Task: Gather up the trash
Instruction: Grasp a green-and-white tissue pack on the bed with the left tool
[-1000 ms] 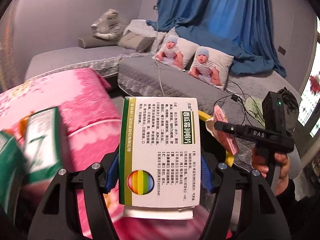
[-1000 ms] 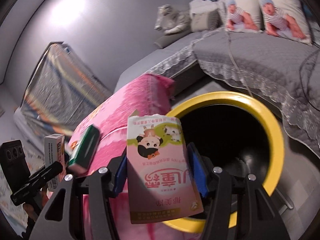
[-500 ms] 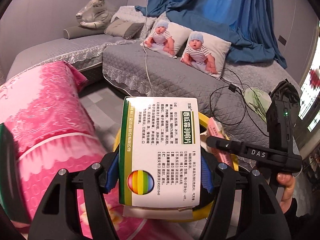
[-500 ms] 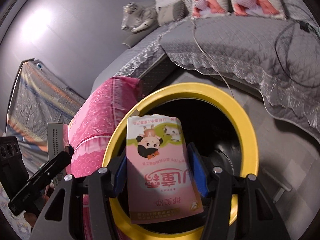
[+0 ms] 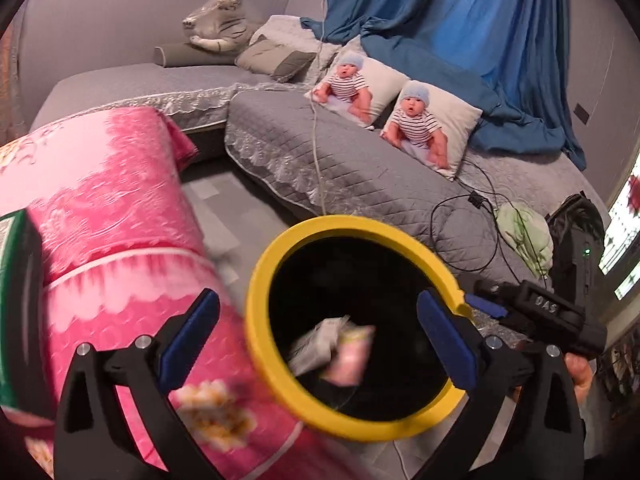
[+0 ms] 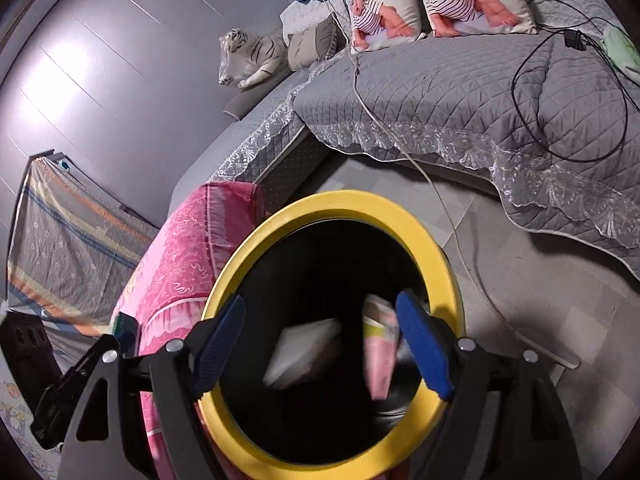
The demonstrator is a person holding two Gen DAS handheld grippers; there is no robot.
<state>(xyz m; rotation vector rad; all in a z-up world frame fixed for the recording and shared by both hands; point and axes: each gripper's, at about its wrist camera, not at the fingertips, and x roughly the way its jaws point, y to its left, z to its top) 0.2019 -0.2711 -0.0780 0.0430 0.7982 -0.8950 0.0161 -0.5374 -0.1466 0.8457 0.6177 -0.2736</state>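
A black bin with a yellow rim (image 5: 264, 264) stands on the floor; the rim also shows in the right wrist view (image 6: 436, 252). My left gripper (image 5: 318, 332) is open and empty above it. My right gripper (image 6: 320, 334) is open and empty above it too. A white medicine box (image 5: 316, 346) and a pink packet (image 5: 354, 356) are blurred inside the bin's mouth, falling. They also show in the right wrist view, the white box (image 6: 304, 354) left of the pink packet (image 6: 382, 356). A green box (image 5: 18, 312) lies on the pink quilt at the left.
A folded pink quilt (image 5: 100, 208) is right beside the bin on the left. A grey sofa bed (image 5: 340, 164) with baby-print pillows (image 5: 428, 128), cables and a green cloth lies beyond the bin. Grey tiled floor (image 6: 532, 288) lies right of the bin.
Both grippers have opened and let go. The white medicine box and the pink packet have dropped from the jaws into the bin's mouth.
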